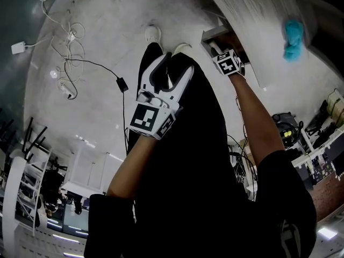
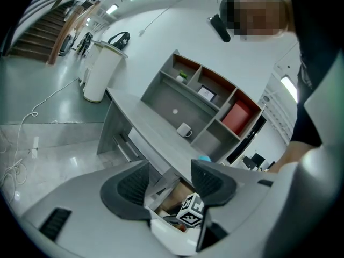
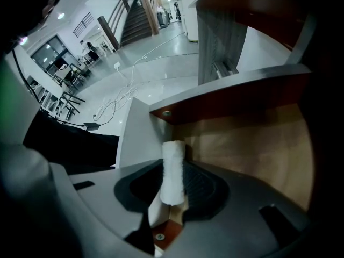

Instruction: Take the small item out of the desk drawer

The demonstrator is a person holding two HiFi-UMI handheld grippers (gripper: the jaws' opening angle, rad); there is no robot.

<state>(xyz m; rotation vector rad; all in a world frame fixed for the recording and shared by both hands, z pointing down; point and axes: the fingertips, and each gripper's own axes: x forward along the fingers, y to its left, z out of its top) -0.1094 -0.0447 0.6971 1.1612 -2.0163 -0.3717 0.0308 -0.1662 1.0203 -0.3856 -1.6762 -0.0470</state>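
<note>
Your right gripper (image 3: 174, 172) is down inside the open desk drawer (image 3: 252, 144). Its two fingers are closed on a small white roll (image 3: 172, 157), which stands upright between the ribbed pads. The roll is at the left side of the drawer, close to the corner where the reddish-brown far wall meets the pale side wall. It looks like rolled cloth or paper, though the dim light inside the drawer leaves that unsure. You cannot tell from here whether its lower end rests on the wooden bottom.

In the head view that gripper's marker cube sits at the drawer's mouth, at the far right, just under the edge of the grey desk top (image 1: 252, 4). A fuzzy blue object (image 1: 294, 38) lies on the desk top to the right of the drawer.

Your left gripper (image 1: 174, 69) hangs in the middle of the scene over your dark trousers (image 1: 204, 144), well apart from the drawer. Its fingers are spread wide with nothing between them.

Farther along the desk a white mug (image 2: 184, 129) stands before a grey shelf unit (image 2: 177, 98). Loose cables (image 1: 70, 58) trail over the pale floor (image 1: 107, 117) at the far left.
</note>
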